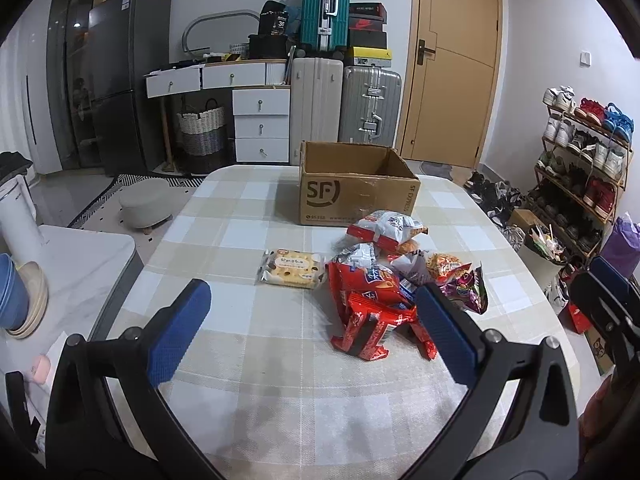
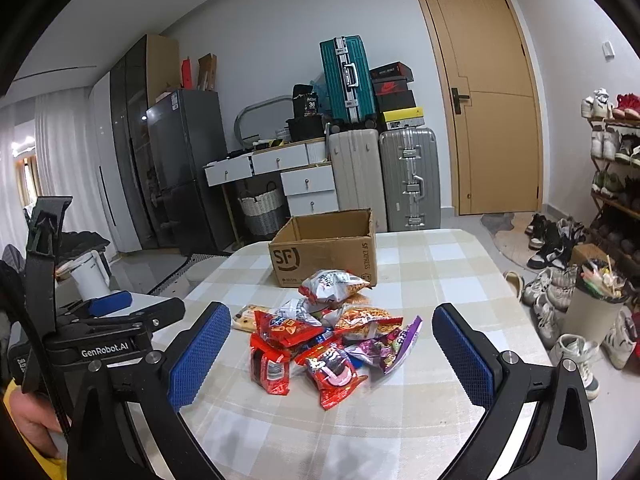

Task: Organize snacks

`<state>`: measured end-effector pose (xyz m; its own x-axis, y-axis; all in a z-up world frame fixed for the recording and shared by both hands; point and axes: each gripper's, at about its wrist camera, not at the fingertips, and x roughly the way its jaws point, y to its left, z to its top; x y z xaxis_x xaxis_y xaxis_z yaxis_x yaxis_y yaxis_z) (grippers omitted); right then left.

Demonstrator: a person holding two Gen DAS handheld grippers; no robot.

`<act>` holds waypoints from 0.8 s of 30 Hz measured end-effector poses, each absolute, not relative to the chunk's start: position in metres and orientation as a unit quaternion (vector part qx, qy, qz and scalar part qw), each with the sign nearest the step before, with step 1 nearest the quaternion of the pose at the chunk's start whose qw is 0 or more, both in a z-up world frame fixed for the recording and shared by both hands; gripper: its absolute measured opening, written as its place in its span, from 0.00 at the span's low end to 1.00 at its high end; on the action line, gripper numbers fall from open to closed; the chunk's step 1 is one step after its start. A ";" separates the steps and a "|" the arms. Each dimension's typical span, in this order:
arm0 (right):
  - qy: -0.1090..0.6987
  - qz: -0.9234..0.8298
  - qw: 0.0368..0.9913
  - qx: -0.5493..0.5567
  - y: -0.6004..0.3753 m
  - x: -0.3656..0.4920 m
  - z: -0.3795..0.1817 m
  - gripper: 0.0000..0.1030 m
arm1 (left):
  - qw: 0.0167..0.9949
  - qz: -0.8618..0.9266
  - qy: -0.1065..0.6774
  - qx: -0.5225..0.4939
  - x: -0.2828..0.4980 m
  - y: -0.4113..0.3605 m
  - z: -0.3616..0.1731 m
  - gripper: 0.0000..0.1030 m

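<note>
Both claws, the left claw (image 1: 312,320) and the right claw (image 2: 332,354), have blue cross-hatched pads on black arms. Under them the tablecloth (image 1: 248,360) is checked in beige, white and pale grey. Ahead of the right claw lies a heap of snack bags (image 2: 320,336): mostly red, one purple, one orange, one silver-and-red. Ahead of the left claw lies a cream biscuit pack (image 1: 292,269). Beyond the heap stands a brown cardboard box (image 1: 356,184) with dark print. Far behind it stand a teal suitcase (image 1: 324,8) and a tan door (image 1: 456,60).
</note>
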<state>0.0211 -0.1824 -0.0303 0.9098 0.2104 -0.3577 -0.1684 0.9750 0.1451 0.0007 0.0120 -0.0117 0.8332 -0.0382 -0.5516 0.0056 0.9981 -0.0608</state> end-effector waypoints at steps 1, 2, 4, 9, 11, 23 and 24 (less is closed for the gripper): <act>0.188 0.098 0.976 0.057 -0.183 0.021 -0.030 1.00 | 0.957 -0.011 0.287 -0.030 0.000 0.013 -0.011 0.99; 0.189 0.099 0.975 0.057 -0.182 0.021 -0.030 1.00 | 0.958 -0.012 0.286 -0.030 -0.001 0.013 -0.010 0.99; 0.188 0.097 0.976 0.058 -0.183 0.021 -0.030 1.00 | 0.960 -0.009 0.279 -0.032 -0.003 0.015 -0.010 0.99; 0.187 0.097 0.976 0.061 -0.183 0.018 -0.031 1.00 | 0.963 -0.014 0.266 -0.031 -0.009 0.013 -0.007 0.99; 0.185 0.097 0.976 0.062 -0.184 0.017 -0.032 1.00 | 0.964 -0.014 0.262 -0.031 -0.012 0.012 -0.005 0.99; 0.175 0.103 0.977 0.064 -0.185 0.011 -0.033 1.00 | 0.965 -0.020 0.257 -0.038 -0.019 0.012 -0.001 0.99; 0.175 0.103 0.977 0.062 -0.185 0.010 -0.034 1.00 | 0.965 -0.020 0.259 -0.037 -0.019 0.012 -0.002 0.99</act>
